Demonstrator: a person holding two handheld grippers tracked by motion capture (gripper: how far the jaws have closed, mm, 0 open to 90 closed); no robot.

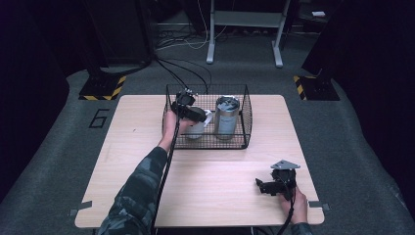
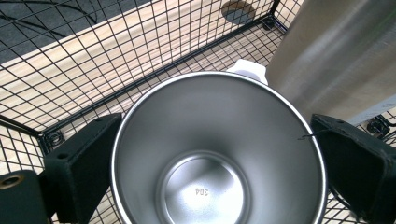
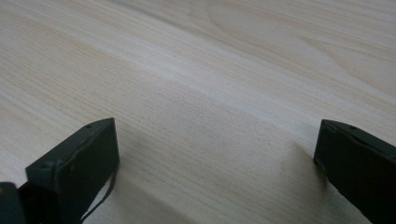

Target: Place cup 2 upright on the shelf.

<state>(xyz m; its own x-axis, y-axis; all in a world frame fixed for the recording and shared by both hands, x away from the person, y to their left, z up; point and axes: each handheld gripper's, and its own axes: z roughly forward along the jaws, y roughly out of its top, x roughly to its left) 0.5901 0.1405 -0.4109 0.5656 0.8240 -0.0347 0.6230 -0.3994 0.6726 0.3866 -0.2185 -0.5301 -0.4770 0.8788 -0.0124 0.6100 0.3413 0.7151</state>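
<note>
While the high view looks down on the wooden table (image 1: 205, 186), a black wire basket (image 1: 247, 117) stands at its far middle with 2 vessels inside: a white-handled steel mug (image 1: 198, 128) on the left and a taller steel tumbler (image 1: 227, 117) just beside it on the right. The left gripper (image 1: 192, 113) reaches over the basket's left half onto the mug, while the right gripper (image 1: 268, 187) rests near the table's front right corner, well apart from the basket.

From the left gripper view, the mug (image 2: 215, 158) sits upright on the basket floor, its empty inside stamped 304, with the tumbler (image 2: 336, 56) close by its handle side. The jaws stand on either side of the rim, at or very near the wall; whether they already press it I cannot tell.

Seen in the right gripper view, the jaws stand wide apart over bare table (image 3: 210, 84), holding nothing.

By my judgement the work is at its grasp: the mug is bracketed but has not left the basket, so closing, lifting and setting it down remain.
</note>
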